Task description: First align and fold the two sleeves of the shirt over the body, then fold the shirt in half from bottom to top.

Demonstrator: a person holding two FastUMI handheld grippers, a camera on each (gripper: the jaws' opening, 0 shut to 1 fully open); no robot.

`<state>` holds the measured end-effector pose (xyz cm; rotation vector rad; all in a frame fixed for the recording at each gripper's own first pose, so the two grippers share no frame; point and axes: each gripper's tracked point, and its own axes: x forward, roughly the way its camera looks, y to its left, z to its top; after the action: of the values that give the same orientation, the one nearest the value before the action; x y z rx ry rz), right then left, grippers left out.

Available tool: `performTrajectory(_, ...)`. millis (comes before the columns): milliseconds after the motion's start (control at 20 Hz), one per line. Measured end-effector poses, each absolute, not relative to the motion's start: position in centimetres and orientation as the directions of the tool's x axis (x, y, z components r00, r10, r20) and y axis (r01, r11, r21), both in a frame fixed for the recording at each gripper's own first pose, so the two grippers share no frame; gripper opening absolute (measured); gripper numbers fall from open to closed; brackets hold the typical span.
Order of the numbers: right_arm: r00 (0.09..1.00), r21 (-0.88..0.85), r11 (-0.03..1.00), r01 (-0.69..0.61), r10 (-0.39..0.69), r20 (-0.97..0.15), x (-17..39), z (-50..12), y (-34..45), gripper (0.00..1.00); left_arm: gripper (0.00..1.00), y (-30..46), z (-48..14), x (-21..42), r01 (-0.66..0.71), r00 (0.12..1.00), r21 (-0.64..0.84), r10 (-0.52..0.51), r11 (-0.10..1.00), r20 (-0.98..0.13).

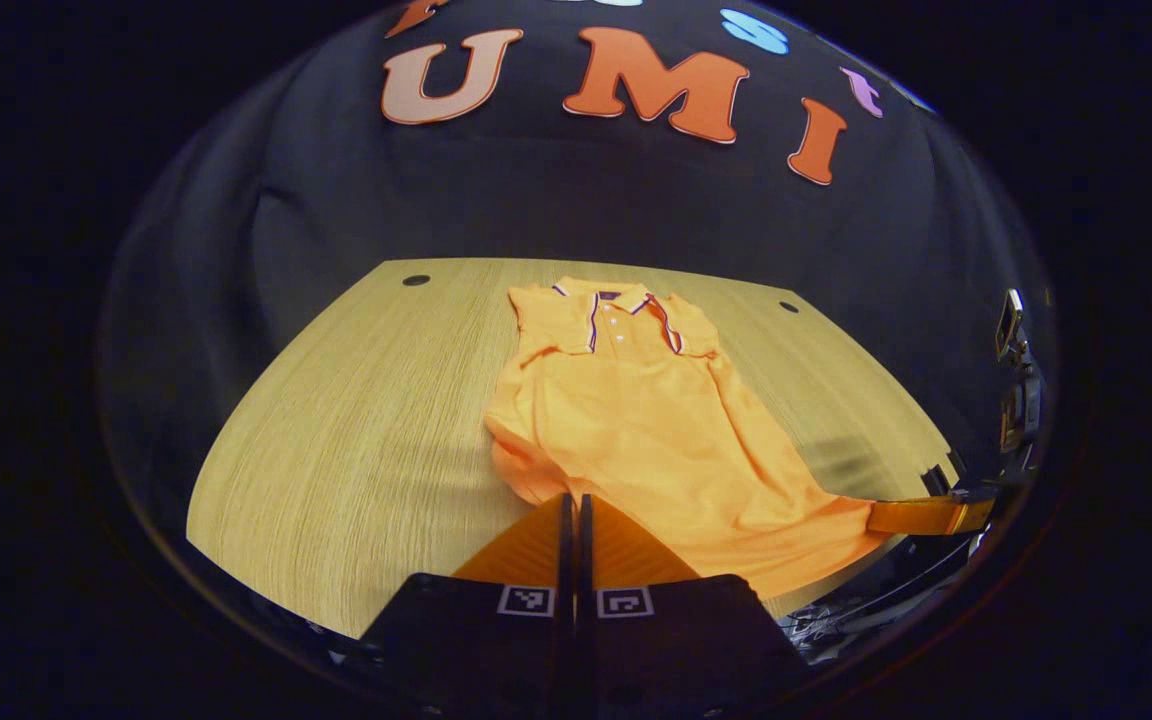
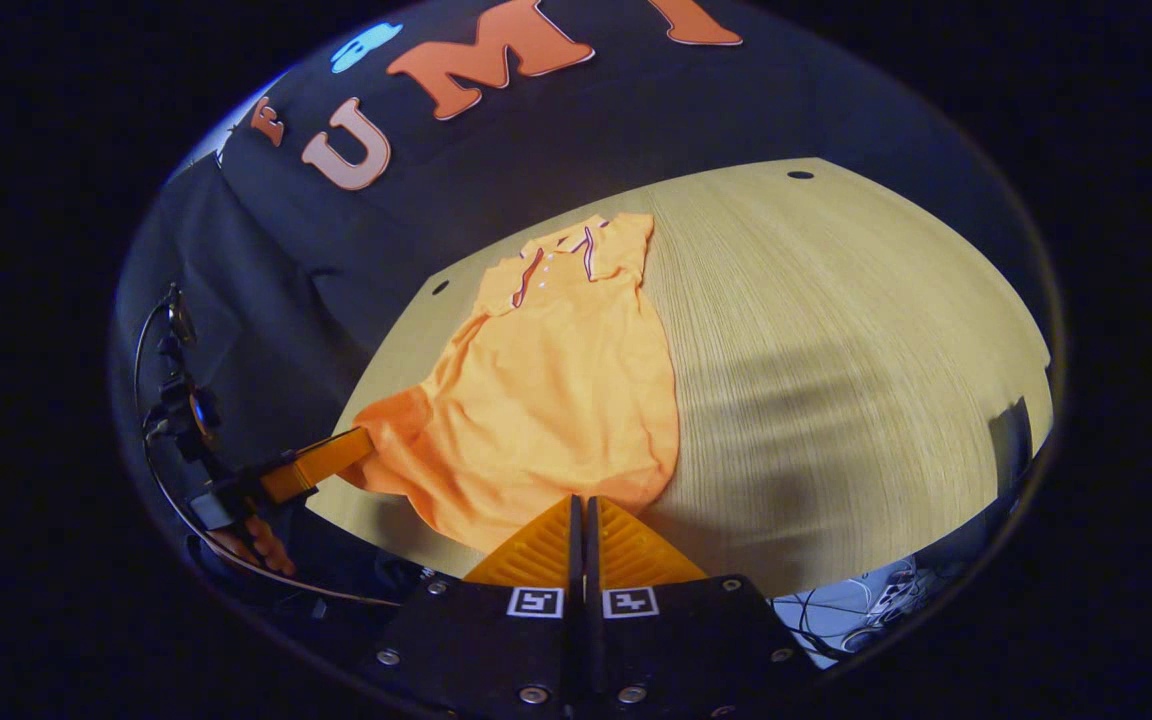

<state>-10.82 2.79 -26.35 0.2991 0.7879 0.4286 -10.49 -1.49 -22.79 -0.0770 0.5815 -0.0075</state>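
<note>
Table: I saw a pale wooden table (image 1: 356,440) in front of the black cloth wall.
Shirt: the orange shirt (image 1: 636,420) lay flat on it, collar (image 1: 616,300) at the far end.
Left gripper (image 1: 573,505): I had it pinched tight on the shirt's near hem.
Right gripper (image 2: 583,505): pinched tight on the hem's other corner.

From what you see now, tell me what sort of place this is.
Probably a recording booth, not a home: black cloth wall, one bare wooden table, a lone orange shirt laid out.
</note>
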Motion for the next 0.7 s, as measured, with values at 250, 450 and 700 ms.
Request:
performTrajectory(250,0.673,0.422,0.860,-0.286,0.494,-0.551,-8.4,-22.3,2.3,0.00,0.01,-2.6,-18.5,-8.3,0.005,0.877,-0.087,-0.046,0.996,-0.479)
performTrajectory(450,0.705,0.416,0.861,-0.293,0.488,-0.514,-4.5,-19.4,2.7,0.00,0.01,-2.2,-16.4,-6.1,0.007,0.888,-0.101,-0.053,0.995,-0.456)
performTrajectory(700,0.719,0.372,0.877,-0.303,0.467,-0.515,-1.0,-18.8,4.3,0.00,0.01,-1.2,-15.6,-2.0,0.036,0.892,-0.109,-0.081,0.993,-0.445)
